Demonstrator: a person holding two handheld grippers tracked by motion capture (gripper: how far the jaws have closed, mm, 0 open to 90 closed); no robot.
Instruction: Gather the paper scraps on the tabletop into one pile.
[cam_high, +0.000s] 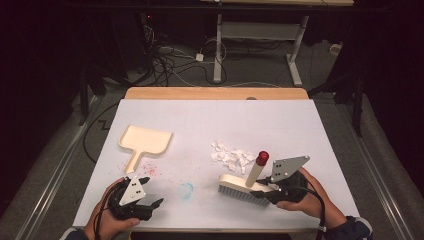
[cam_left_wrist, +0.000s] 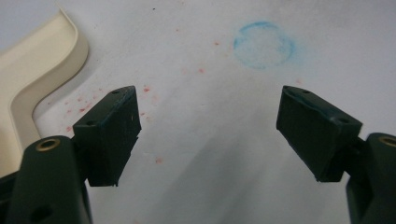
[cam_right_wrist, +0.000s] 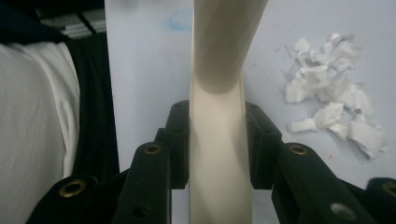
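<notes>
Paper scraps (cam_high: 231, 156) lie in a heap right of the table's middle, at eleven o'clock from the brush (cam_high: 245, 188). The right gripper (cam_high: 272, 189) clamps the brush's cream handle, bristles down on the table (cam_high: 210, 120). The left gripper (cam_high: 145, 192) hovers wide and empty, the dustpan (cam_high: 145, 142) just beyond at twelve o'clock. Sweeping looks about to begin; next, I judge, the left must take the dustpan's handle.
</notes>
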